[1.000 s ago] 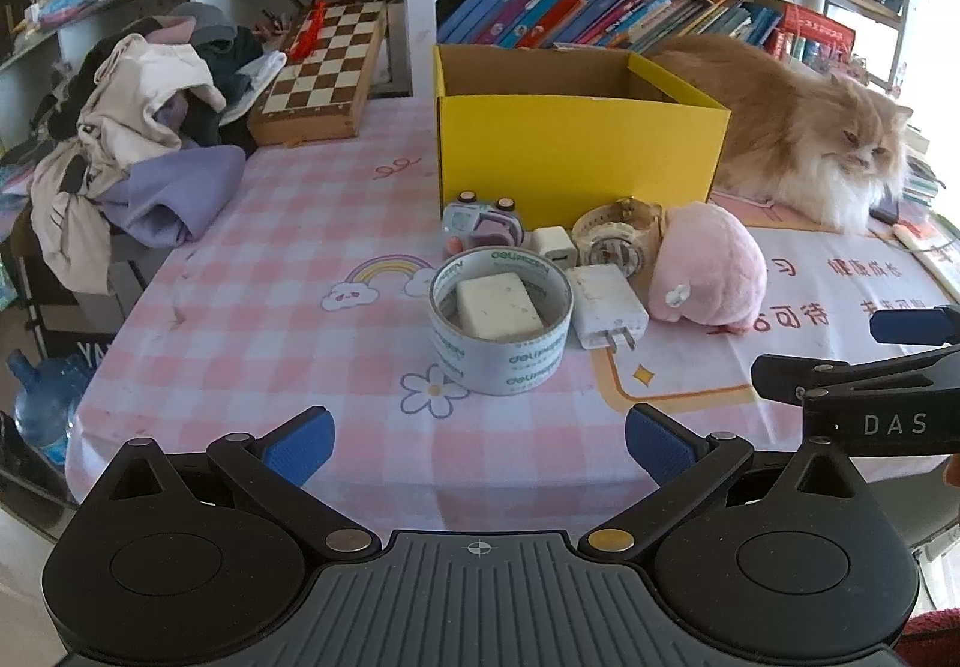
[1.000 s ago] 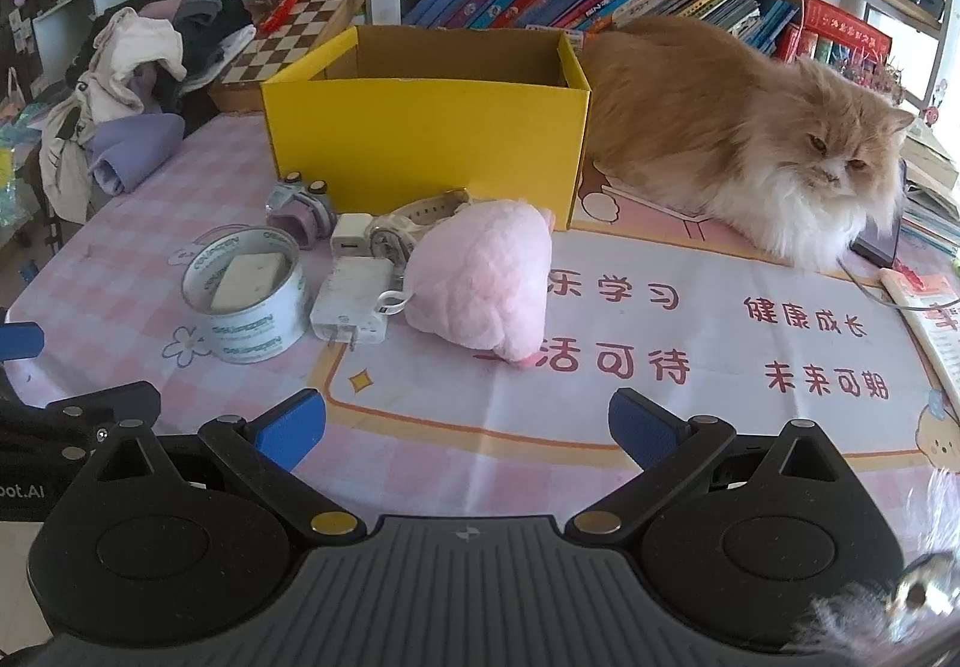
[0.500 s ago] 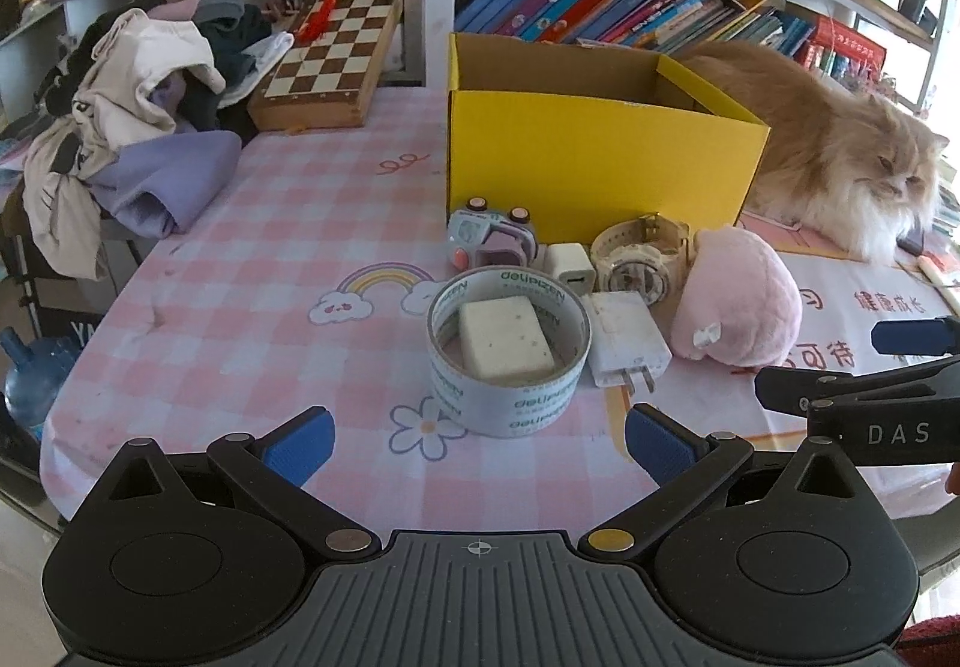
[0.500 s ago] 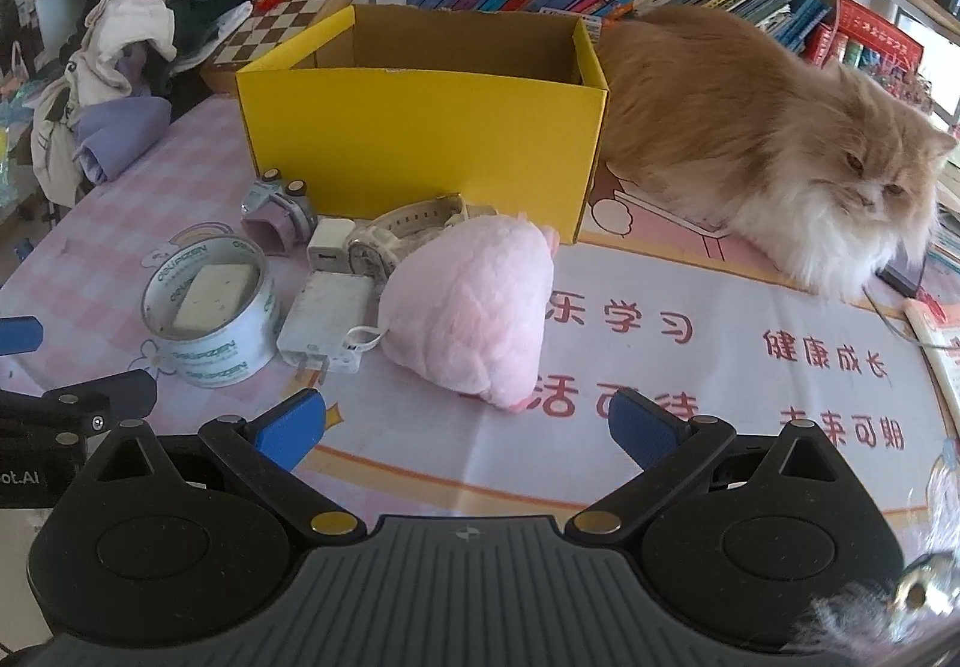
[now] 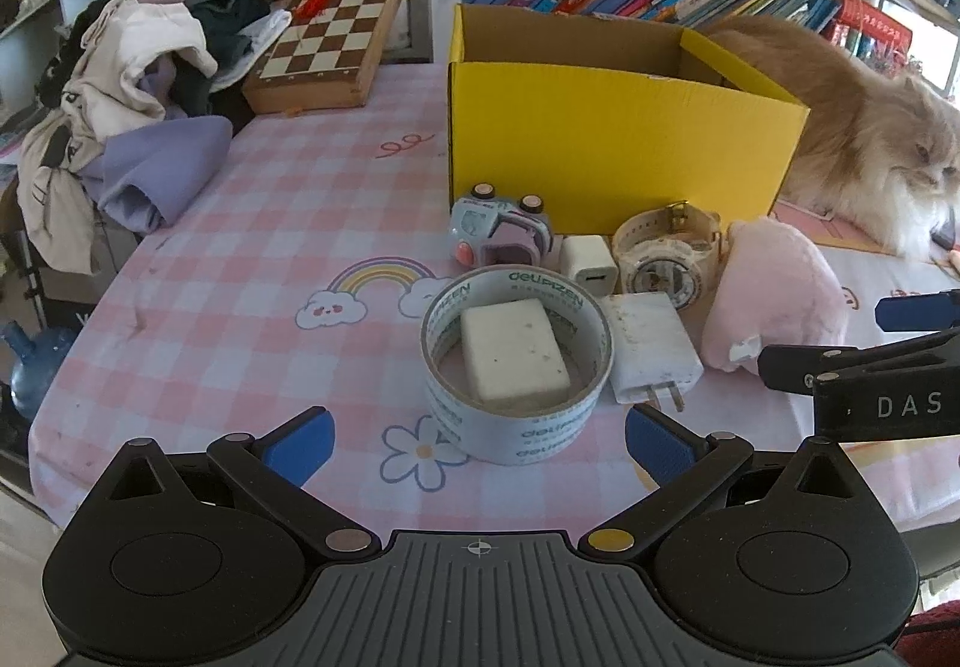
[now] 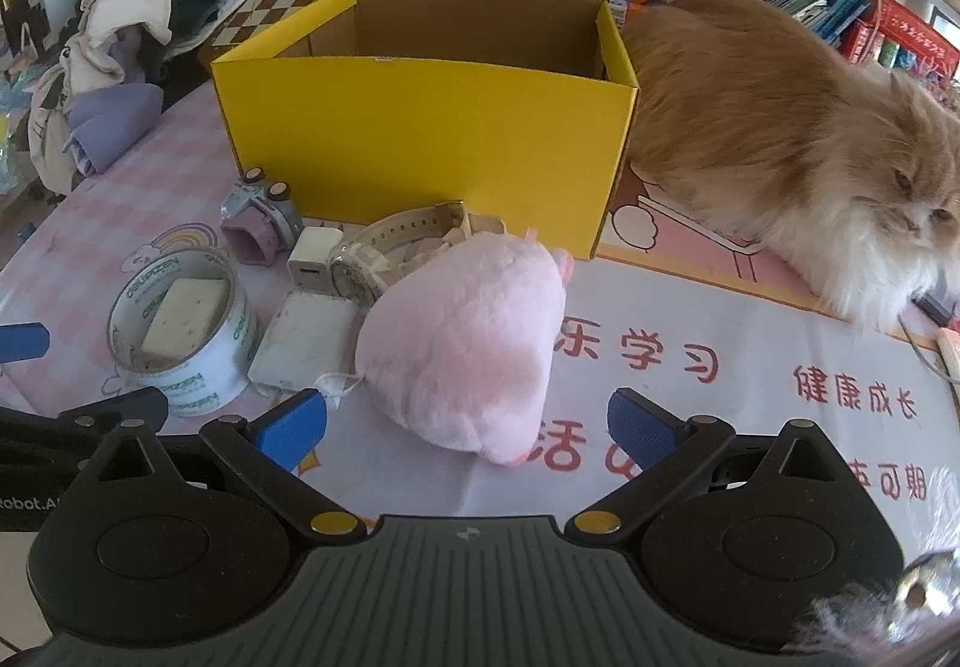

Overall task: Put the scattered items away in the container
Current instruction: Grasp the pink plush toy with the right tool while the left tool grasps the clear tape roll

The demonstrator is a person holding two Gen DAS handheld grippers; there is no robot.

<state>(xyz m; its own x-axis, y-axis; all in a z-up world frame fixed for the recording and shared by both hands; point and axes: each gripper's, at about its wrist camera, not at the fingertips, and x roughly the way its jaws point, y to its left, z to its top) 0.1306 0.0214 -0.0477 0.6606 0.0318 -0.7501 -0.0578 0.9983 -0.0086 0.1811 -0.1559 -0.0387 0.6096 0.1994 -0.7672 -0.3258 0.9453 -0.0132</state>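
The yellow box [image 5: 618, 150] stood open-topped on the counter [image 5: 240, 271], with the scattered items bunched just in front of its near wall. From the left wrist view the tape roll [image 5: 517, 367] lay flat on its side-ring, hole upward, with a white block [image 5: 513, 349] lying inside it; the large charger [image 5: 651, 346] touched its right side, long axis running away from the camera and its prongs pointing toward the camera. Only the right wrist view showed the inside of the box [image 6: 474, 36], brown and bare as far as could be seen, and the printed red characters on the mat beside the pink plush [image 6: 462, 349]. The plush lay with its long axis slanting toward the box corner. Behind it the watch [image 6: 384, 247] rested on edge, beside the small white cube charger [image 6: 312, 262] and the toy car [image 6: 261, 223]. A ginger cat [image 6: 780, 126] lay against the box's right side. The left claw [image 5: 477, 439] was spread wide before the tape roll, holding nothing; the right claw [image 6: 465, 427] was equally wide, straddling the plush's near end without touching it.
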